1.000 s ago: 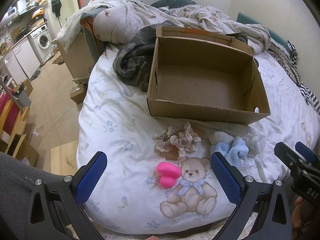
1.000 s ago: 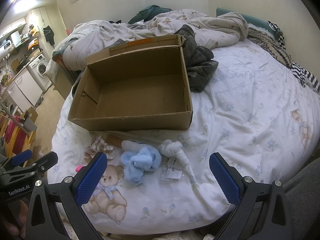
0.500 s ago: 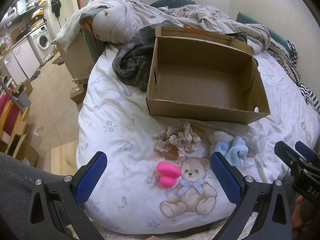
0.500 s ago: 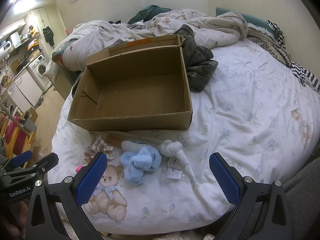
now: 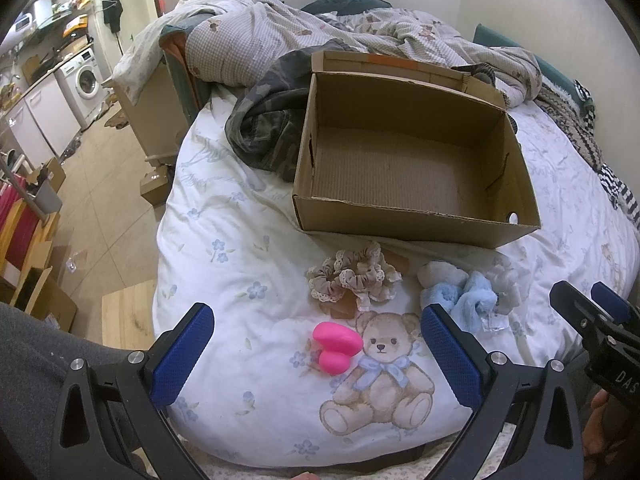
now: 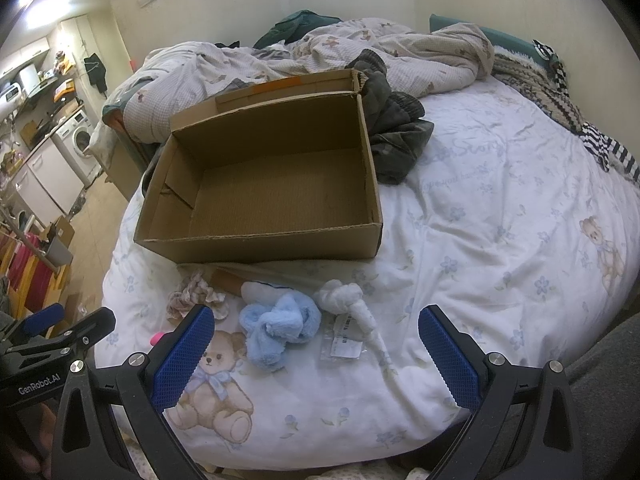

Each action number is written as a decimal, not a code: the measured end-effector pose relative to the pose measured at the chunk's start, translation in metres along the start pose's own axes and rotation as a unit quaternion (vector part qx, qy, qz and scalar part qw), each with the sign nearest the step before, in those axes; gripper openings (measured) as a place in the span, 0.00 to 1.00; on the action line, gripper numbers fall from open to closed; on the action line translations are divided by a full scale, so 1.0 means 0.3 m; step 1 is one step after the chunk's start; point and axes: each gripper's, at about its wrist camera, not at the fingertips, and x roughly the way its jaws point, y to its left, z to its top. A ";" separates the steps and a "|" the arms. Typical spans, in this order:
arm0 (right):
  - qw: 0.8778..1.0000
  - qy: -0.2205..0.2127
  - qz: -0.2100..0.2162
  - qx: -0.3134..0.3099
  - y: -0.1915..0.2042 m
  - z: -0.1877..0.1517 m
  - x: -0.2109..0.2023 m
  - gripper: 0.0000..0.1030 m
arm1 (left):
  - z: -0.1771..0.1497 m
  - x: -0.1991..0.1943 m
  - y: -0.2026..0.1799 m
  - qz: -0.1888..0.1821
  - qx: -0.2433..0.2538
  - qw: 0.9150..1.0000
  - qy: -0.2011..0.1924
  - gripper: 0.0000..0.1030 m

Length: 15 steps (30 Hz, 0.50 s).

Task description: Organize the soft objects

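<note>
Four soft items lie on the bedsheet (image 5: 224, 264) in front of the cardboard box (image 5: 404, 220), none of them inside it yet. We note, left to right in the left wrist view: a pink heart-shaped squishy (image 5: 334, 346) just beside the printed teddy bear, a beige lace scrunchie (image 5: 354, 276) closer to the box, a light blue fluffy bundle (image 6: 276, 326), and a white knotted cloth (image 6: 348, 296) with a small clear packet (image 6: 342, 344) touching it. The box interior is bare cardboard in both views, so we judge the task as not started: everything is left to move, presumably into the box.

Further out, a dark camouflage garment (image 5: 264, 128) rests against the box's far left side, and a rumpled checked duvet (image 5: 256, 36) fills the head of the bed.

Left gripper (image 5: 316, 356): jaws spread wide, holding nothing, poised low over the near edge of the bed with the pink squishy between its fingers' line of sight. Right gripper (image 6: 316, 354): likewise wide apart and empty, aimed at the blue bundle and white cloth. We see no contact with any item by either tool. Each gripper appears at the edge of the other's view, so they sit side by side.
</note>
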 end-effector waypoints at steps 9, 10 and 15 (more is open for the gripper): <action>1.000 0.003 -0.001 -0.001 0.003 -0.002 0.002 1.00 | 0.003 0.001 -0.001 -0.001 -0.004 1.000 0.002 1.00; 1.000 0.003 -0.002 -0.002 0.000 -0.001 0.006 1.00 | 0.003 0.002 -0.002 -0.002 -0.004 1.000 0.002 1.00; 1.000 0.002 -0.002 0.001 -0.009 -0.003 0.013 1.00 | 0.002 0.003 -0.008 -0.004 -0.001 1.000 0.004 1.00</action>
